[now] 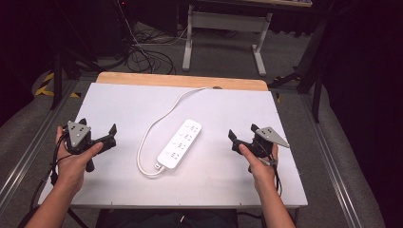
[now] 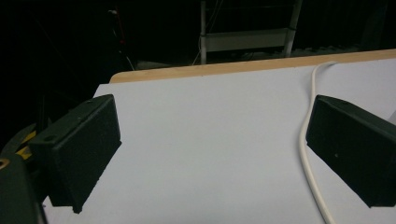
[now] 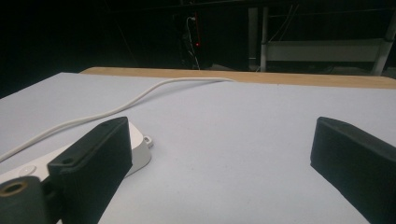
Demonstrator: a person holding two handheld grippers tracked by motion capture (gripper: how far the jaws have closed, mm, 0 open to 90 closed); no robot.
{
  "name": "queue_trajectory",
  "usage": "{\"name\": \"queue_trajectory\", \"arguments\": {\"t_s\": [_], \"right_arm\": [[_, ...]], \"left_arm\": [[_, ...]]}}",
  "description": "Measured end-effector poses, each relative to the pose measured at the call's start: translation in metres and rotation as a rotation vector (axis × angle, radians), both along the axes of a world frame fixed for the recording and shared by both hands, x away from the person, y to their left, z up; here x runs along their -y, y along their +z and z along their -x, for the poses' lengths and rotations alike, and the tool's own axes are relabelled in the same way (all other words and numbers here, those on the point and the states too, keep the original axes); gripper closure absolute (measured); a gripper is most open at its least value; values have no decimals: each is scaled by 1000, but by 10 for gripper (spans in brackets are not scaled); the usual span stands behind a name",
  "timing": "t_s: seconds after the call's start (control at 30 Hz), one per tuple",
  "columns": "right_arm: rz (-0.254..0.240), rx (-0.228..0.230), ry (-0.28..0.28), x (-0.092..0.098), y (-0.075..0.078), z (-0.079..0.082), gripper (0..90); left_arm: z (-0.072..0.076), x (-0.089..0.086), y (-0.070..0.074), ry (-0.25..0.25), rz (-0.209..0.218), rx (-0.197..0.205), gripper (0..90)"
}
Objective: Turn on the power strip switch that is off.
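Both grippers are just sitting wide open, nothing in them. The left gripper [image 1: 99, 134] hangs over the desk [image 1: 228, 180] on one side and the right gripper [image 1: 242, 134] on the other, with the white power strip [image 1: 180, 143] lying flat between them, well apart from both. Its cord [image 1: 157, 124] loops around on the left gripper's side, then runs off toward the desk's far edge.

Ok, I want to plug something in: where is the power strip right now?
In the high view, the white power strip lies mid-table on the white board, between the left gripper and the right gripper, untouched.
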State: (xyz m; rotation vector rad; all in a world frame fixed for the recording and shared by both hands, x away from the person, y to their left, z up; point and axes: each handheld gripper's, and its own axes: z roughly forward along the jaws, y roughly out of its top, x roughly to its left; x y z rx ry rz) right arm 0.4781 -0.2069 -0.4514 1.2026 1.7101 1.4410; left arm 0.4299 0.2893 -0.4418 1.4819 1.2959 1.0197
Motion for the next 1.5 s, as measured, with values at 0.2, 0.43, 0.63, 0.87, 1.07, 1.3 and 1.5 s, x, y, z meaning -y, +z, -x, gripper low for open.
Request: {"name": "queue_trajectory", "arguments": {"t_s": [0.2, 0.43, 0.63, 0.87, 1.07, 1.3, 1.5], "right_arm": [[2, -2, -3, 0, 0, 0, 57], [5, 1, -7, 0, 0, 0, 57], [-1, 10, -11, 0, 0, 0, 77], [2, 15, -8, 1, 1, 1, 151], [6, 18, 2, 1, 1, 1, 229], [12, 25, 12, 2, 2, 2, 378], [25, 30, 36, 2, 3, 3, 512]], "left_arm": [[-1, 0, 0, -2, -5, 0, 39], [-1, 0, 0, -5, -6, -2, 41], [-1, 0, 0, -4, -7, -2, 42], [-1, 0, 0, -8, -8, -2, 43], [-1, 1, -1, -8, -11, -2, 44], [-1, 1, -1, -10, -10, -5, 46], [-2, 2, -1, -16, -13, -8, 48]]}}
